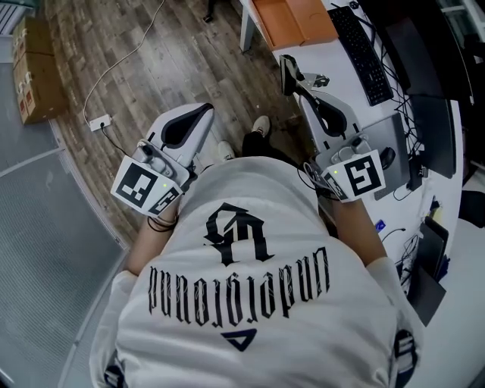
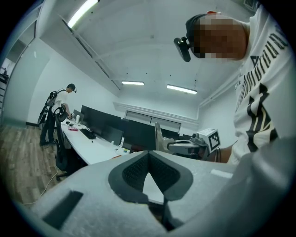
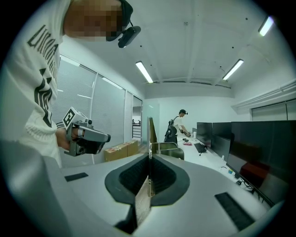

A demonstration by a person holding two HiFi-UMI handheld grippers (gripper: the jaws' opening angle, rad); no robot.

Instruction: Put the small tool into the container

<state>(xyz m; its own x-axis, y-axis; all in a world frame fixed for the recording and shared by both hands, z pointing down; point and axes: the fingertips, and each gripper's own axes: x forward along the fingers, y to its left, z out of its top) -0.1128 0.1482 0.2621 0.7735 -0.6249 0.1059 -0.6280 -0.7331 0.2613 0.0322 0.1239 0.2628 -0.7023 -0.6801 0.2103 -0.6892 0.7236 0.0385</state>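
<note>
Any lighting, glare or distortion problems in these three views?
Head view: evenly lit, sharp, mild wide-angle bend. Left gripper view: strong fisheye, dark corners, ceiling light strip blown out. Right gripper view: same fisheye vignette, ceiling lights bright, room readable.

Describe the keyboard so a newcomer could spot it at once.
Start at the long white desk along the head view's right side. The keyboard lies on it beside the dark monitors. It is long, flat and black, unlike the small rounded mouse.

The desk (image 1: 326, 53) runs off the right edge; the far person (image 3: 181, 124) is too small to read.
</note>
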